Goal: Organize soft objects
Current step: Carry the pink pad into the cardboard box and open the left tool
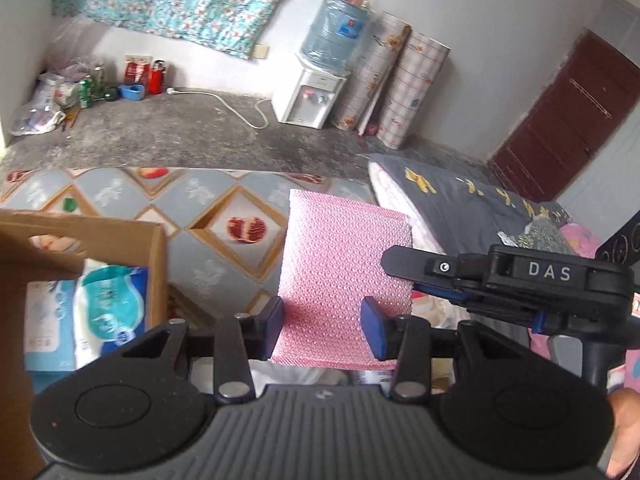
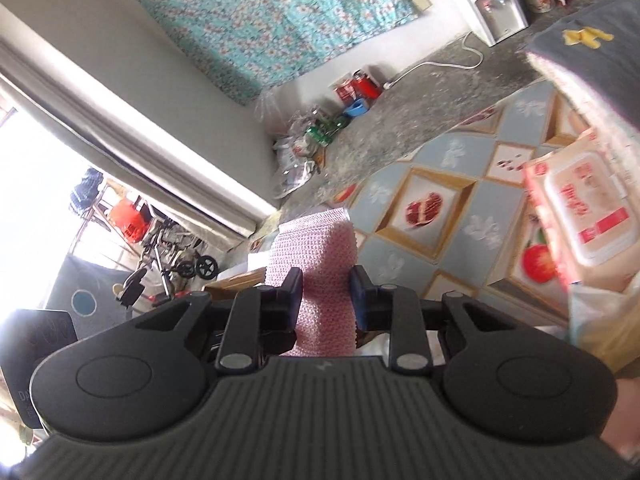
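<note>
Pink knitted cloth (image 1: 344, 264) held up above patterned mattress (image 1: 224, 196), its far edge free, bare grey floor (image 1: 200, 132) beyond. My left gripper (image 1: 322, 322) pinches cloth between blue pads; my right gripper (image 2: 326, 298) clamps narrower part of same cloth. Right gripper's body in left view reads "DAS". Cardboard box (image 1: 156, 248) at left, tissue packs (image 1: 108, 308) inside. Wet-wipe pack (image 2: 580, 216) at right, print blurred.

Two close wrist fisheyes angled down over the patterned bed cover (image 1: 224, 200), both sharing the pink cloth (image 1: 340, 264).
</note>
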### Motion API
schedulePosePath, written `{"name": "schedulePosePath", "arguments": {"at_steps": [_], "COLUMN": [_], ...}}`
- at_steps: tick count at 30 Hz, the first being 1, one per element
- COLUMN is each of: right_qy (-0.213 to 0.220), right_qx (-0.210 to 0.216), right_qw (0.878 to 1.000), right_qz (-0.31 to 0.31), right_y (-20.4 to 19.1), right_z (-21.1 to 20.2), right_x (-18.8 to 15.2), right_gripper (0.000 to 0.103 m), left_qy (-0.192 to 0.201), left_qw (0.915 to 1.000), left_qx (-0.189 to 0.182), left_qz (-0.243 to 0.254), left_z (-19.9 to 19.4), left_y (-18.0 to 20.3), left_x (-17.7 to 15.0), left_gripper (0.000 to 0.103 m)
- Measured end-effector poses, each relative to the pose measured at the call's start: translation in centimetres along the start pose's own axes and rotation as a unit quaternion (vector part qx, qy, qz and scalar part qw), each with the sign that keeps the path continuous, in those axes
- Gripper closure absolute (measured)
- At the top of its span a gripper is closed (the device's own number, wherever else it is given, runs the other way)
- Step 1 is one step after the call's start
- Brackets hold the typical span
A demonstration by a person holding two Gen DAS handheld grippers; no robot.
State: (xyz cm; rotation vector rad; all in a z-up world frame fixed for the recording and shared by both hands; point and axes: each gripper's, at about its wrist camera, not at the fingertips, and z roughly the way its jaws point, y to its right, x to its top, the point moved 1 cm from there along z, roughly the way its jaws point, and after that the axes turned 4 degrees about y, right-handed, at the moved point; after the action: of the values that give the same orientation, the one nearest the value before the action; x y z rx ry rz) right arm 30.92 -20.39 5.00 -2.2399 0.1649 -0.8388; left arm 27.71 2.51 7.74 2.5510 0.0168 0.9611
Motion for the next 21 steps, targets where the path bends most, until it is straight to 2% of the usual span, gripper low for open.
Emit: {"name": "schedulePosePath", "arguments": {"at_steps": [5,11,13,15,17,19,21], "right_qy": [-0.058,-0.129,-0.163,-0.192,-0.194,-0.203,-0.208], "right_qx": [0.032,0.05,0.066,0.073,0.064,0.052,0.038], "right_qw": [0.998,0.99,0.984,0.979,0.979,0.978,0.977], "right_qz": [-0.004,-0.005,0.011,0.022,-0.002,0.003,0.01], "right_y": [-6.8,-13.2,-14.4,-15.5,-17.0,-17.4,-17.1], "right_z": [6.9,16.0,19.0,21.7,24.0,26.2,27.8], "right_x": [-3.1,-7.5,-9.0,-10.5,-11.7,-12.6,-13.0], "right_gripper": [0.078,0.079,0.084,0.087,0.087,0.087,0.087], "left_qy": [0.016,0.014,0.008,-0.004,-0.012,-0.019,-0.026], "left_qw": [0.9972,0.9864,0.9834,0.9804,0.9779,0.9735,0.9718], "left_qx": [0.056,0.121,0.125,0.122,0.142,0.166,0.17], "left_qz": [-0.047,-0.111,-0.132,-0.155,-0.153,-0.156,-0.161], "left_z": [-4.0,-6.3,-6.3,-5.7,-4.5,-3.4,-2.7], "left_y": [-8.0,-17.8,-20.8,-23.1,-24.8,-26.2,-27.1], "left_x": [-0.7,-2.0,-2.2,-2.2,-2.1,-2.2,-2.2], "left_gripper": [0.06,0.061,0.069,0.069,0.069,0.069,0.069]}}
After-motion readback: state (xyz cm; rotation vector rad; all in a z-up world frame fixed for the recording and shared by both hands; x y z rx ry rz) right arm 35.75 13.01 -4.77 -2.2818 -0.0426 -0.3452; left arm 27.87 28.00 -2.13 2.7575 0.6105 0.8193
